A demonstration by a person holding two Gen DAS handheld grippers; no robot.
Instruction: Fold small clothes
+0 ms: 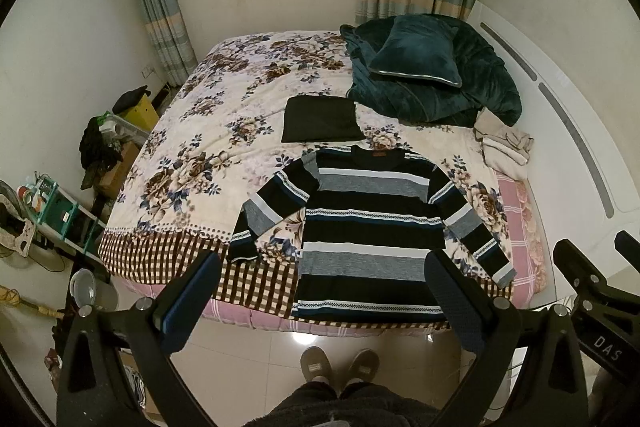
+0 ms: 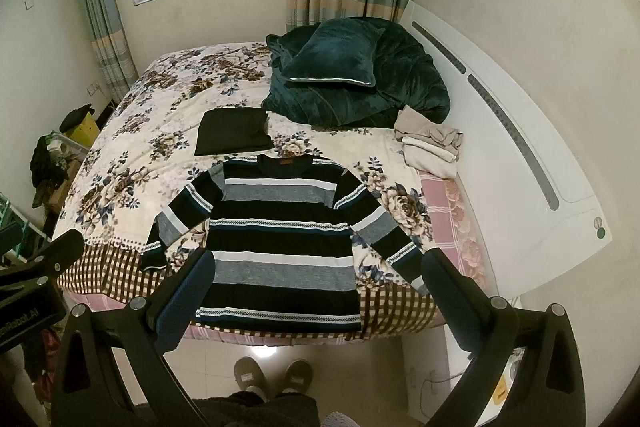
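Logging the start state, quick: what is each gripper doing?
Left gripper: open, holding nothing.
Right gripper: open, holding nothing.

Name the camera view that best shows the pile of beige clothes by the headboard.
The right wrist view: the crumpled beige cloth pile sits nearer the middle and larger. The left wrist view shows it smaller, toward the right edge.

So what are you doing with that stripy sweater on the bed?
Getting ready to fold it. The striped sweater lies flat on the flowered bedspread, sleeves spread out. Both the left gripper and the right gripper hang open above it, touching nothing. A dark garment behind it is already folded.
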